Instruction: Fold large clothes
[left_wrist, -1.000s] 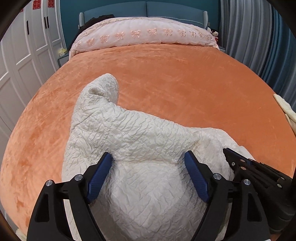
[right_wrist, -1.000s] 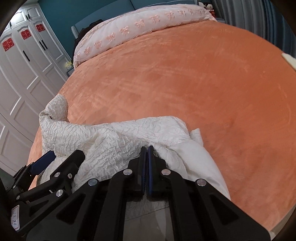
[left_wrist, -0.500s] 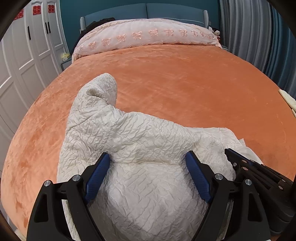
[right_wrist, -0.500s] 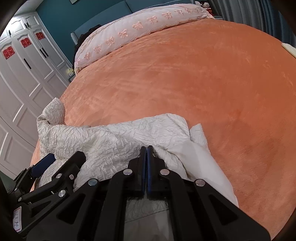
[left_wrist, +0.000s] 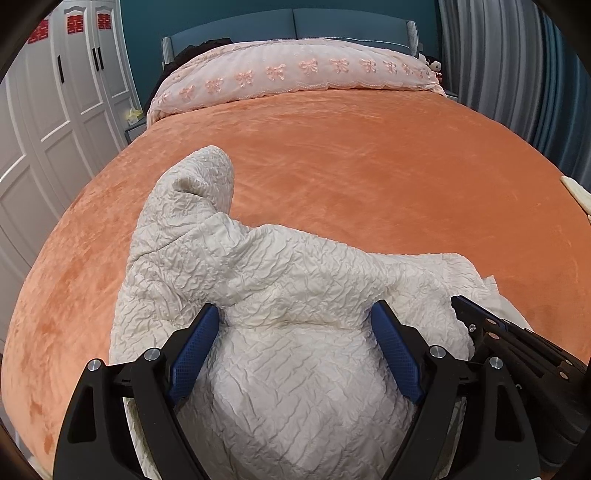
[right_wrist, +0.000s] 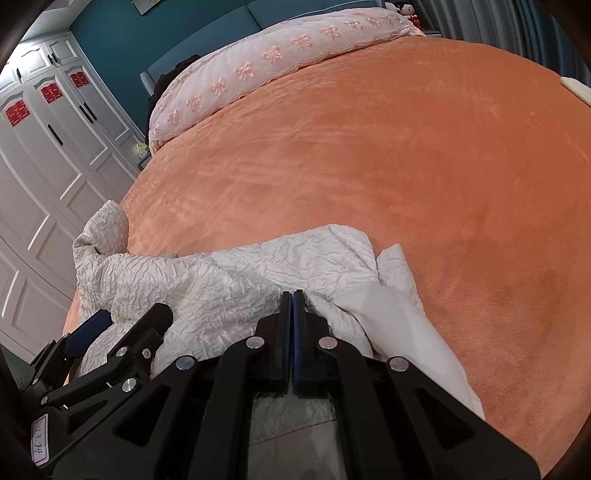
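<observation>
Right gripper, low in the centre of its own view, has its blue-padded jaws pressed together; whether a fold of the cream crinkled garment is pinched between them cannot be told, since the cloth bunches just at their tips. Left gripper stands with its jaws wide apart at the bottom of the left wrist view, straddling a raised hump of the same garment without closing on it. That garment lies crumpled at the near edge of the orange bedspread, one sleeve-like end reaching toward the upper left of the frame, while a smoother pale lining spills out lower right in the right wrist view. A pink embroidered quilt crosses the top of the bed, with white wardrobes at far left.

Judged from this, the cloth is not yet spread flat. Done well, the step calls for the open gripper to catch a single edge rather than a thick bundle, then both to draw apart evenly so wrinkles fall out before any fold.
</observation>
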